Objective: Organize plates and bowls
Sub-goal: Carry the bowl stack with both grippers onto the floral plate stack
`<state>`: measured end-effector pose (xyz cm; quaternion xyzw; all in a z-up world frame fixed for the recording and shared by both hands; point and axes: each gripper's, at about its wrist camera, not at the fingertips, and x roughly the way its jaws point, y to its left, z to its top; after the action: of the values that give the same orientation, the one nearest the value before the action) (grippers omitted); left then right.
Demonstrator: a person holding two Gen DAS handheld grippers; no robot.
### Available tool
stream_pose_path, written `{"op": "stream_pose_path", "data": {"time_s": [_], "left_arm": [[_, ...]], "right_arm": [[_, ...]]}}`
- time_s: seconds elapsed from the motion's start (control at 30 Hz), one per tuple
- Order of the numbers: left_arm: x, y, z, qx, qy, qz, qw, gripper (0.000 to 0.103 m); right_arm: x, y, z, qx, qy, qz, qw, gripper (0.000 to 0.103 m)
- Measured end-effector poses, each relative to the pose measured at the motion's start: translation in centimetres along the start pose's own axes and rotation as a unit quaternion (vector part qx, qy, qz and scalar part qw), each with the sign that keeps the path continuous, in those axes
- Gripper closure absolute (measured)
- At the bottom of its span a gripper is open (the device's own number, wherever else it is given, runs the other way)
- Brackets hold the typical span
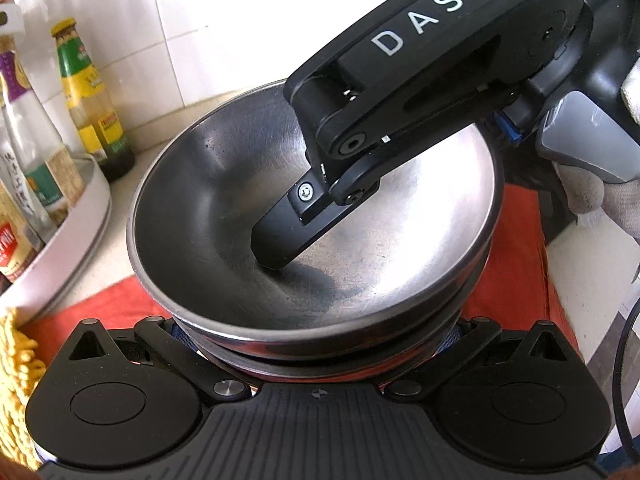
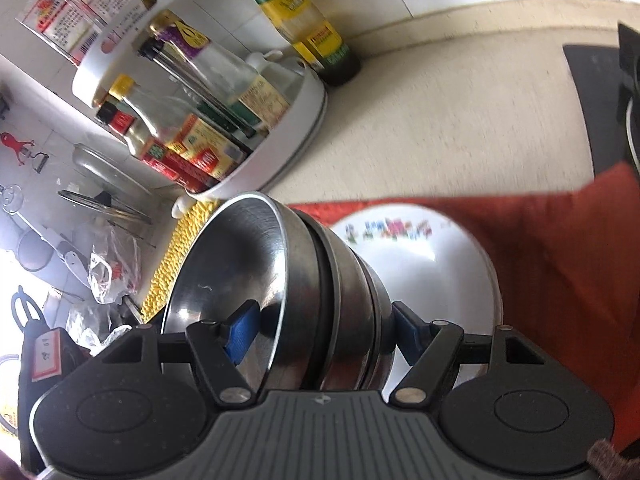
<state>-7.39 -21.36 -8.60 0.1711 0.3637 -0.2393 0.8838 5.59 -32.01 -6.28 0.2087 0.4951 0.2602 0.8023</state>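
A stack of steel bowls (image 1: 224, 208) fills the left wrist view, on a red cloth (image 1: 516, 248). My right gripper reaches into the top bowl from the upper right, one black finger (image 1: 288, 236) inside against the wall. In the right wrist view that gripper (image 2: 320, 332) is shut on the bowl stack (image 2: 332, 280), one blue pad (image 2: 240, 332) inside the top bowl and the other under the stack. The stack sits on a white patterned plate (image 2: 424, 264). My left gripper (image 1: 320, 340) spreads wide around the base of the stack; its fingertips are hidden.
A white rack (image 1: 68, 240) of sauce bottles stands to the left, with a tall green-labelled bottle (image 1: 92, 104) by the tiled wall. A yellow chenille cloth (image 1: 16, 380) lies at the left. A beige counter (image 2: 440, 120) runs behind, with a dark stove (image 2: 600, 108) at the right.
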Motion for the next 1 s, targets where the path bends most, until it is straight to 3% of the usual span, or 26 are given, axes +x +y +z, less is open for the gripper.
{"op": "stream_pose_path", "data": {"time_s": [0.3,0.37,0.5,0.73,0.9,1.0], "left_arm": [[1.3,1.2,0.3,-0.003,0.008,-0.002,1.0,0.0],[3.5,3.5,1.6,-0.009,0.014,-0.003,0.9999,0.0],[4.1,5.2,2.4,-0.047,0.057,-0.033,0.9967,0.0],[4.2,6.5,3.0,-0.038,0.081,-0.043,0.9951,0.0],[5.6,5.4,3.8,-0.047,0.082,-0.034,0.995,0.0],[5.0,5.0,3.7,-0.005,0.088,-0.007,0.996,0.0]], "right_arm": [[0.4,-0.4,-0.3,0.004,-0.005,-0.006,1.0,0.037],[0.6,-0.7,-0.4,0.005,-0.003,-0.004,1.0,0.037],[1.0,-1.4,-0.5,0.012,-0.006,0.009,1.0,0.039],[1.0,-1.1,-1.0,-0.011,-0.014,0.001,1.0,0.046],[0.4,-0.9,-0.7,-0.027,-0.039,-0.033,0.998,0.045],[0.1,-1.4,-0.6,-0.023,-0.044,-0.035,0.998,0.045]]}}
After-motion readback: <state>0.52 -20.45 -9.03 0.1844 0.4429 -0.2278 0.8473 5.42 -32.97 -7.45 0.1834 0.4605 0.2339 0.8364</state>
